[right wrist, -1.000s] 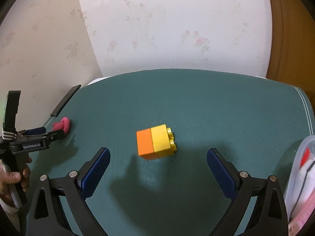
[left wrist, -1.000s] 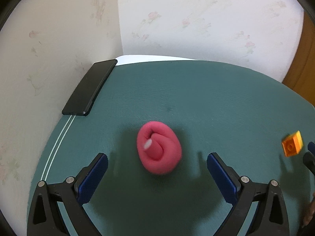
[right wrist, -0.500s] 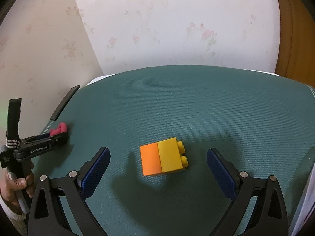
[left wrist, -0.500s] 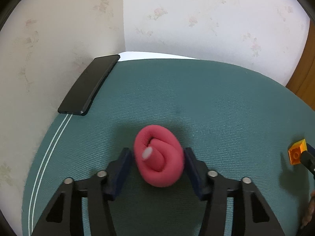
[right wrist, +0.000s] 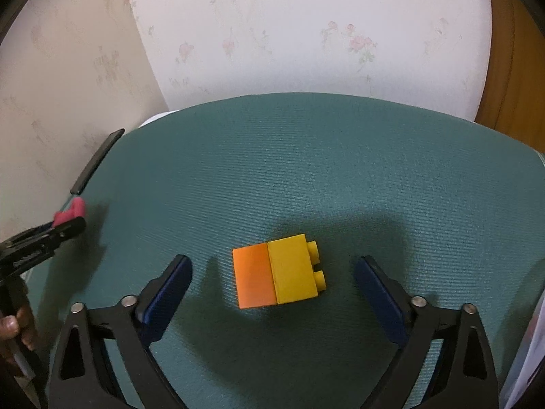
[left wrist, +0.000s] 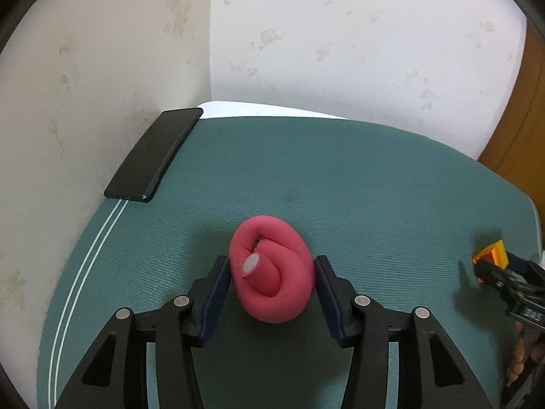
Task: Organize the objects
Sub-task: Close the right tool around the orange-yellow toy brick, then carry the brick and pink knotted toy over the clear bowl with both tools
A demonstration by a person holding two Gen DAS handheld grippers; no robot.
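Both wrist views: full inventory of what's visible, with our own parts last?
pink knotted foam roll: 1, pink, mat's left part, clamped in left claw
orange-and-yellow joined plastic bricks: 1 pair, lying between right claw's pads, untouched
black flat slab, phone-like: 1, mat's far left edge by wall
green textured mat: 1, covers table
left claw: shut on the roll
right claw: open, jaws just been closing
hand: 1, grips left handle
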